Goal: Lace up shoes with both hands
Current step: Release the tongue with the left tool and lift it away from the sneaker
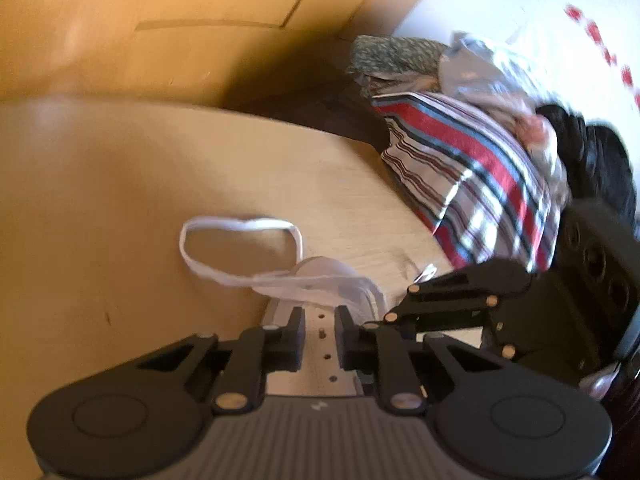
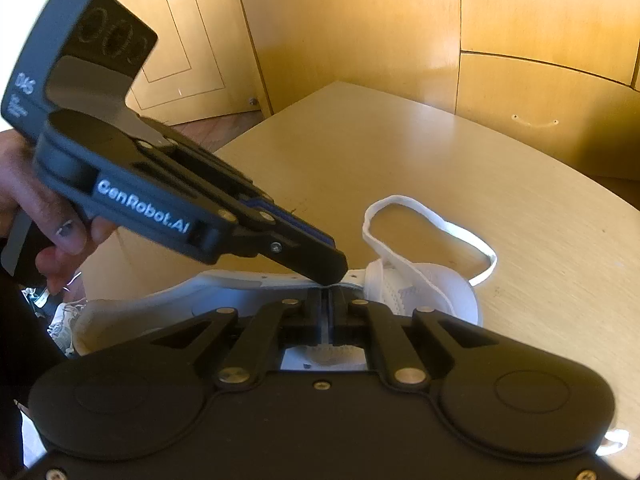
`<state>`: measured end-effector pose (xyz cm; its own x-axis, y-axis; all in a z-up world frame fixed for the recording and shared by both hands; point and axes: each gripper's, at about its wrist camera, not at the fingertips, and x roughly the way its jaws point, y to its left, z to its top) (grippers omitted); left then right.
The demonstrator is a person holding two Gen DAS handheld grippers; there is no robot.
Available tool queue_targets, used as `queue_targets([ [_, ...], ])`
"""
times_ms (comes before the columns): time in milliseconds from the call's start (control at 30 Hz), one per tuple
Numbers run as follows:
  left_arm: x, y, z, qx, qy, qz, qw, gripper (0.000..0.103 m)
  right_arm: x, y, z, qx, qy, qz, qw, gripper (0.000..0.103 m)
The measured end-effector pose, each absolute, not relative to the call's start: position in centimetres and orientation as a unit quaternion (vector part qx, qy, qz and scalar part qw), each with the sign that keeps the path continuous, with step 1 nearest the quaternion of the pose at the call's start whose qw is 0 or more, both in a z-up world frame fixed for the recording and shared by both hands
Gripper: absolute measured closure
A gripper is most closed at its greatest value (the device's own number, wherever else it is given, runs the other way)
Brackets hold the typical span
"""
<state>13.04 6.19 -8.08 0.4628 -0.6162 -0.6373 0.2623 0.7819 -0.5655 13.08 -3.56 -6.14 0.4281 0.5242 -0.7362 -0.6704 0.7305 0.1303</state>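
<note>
A white shoe lies on the light wooden table, toe away from me. Its white lace loops loosely over the table past the toe, and shows in the right wrist view too. My left gripper is open, its fingers astride the shoe's eyelet strip. In the right wrist view the left gripper points down at the shoe. My right gripper is shut on a thin piece of white lace at the shoe's eyelet row, right beside the left gripper's tips.
A striped red, white and blue cloth and a pile of clothes lie right of the table. Wooden wall panels and a door stand behind. A hand holds the left gripper's handle.
</note>
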Motion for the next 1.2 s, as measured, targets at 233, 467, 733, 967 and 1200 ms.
queue_targets([
  [233, 12.2, 7.2, -6.7, -0.206, 0.406, -0.247, 0.855, 0.101, 12.9, -4.0, -5.6, -0.067, 0.405, 0.353, 0.841, 0.079],
  [467, 11.0, 10.2, -2.5, -0.171, 0.344, -0.205, 0.900, 0.101, 10.6, -4.6, -4.0, -0.076, 0.388, 0.331, 0.857, 0.062],
  [733, 4.0, 21.7, 7.9, -0.158, 0.149, 0.006, 0.976, 0.103, 7.9, -3.7, -3.3, -0.088, 0.368, 0.287, 0.880, 0.052],
  [967, 1.7, 24.9, 7.9, -0.178, 0.184, 0.019, 0.967, 0.101, 7.6, -2.3, -4.6, -0.096, 0.378, 0.277, 0.878, 0.052],
  [1200, 8.2, 10.5, -1.1, -0.004, 0.381, -0.178, 0.907, 0.071, 7.0, -2.2, -4.0, -0.138, 0.378, 0.281, 0.871, 0.058],
])
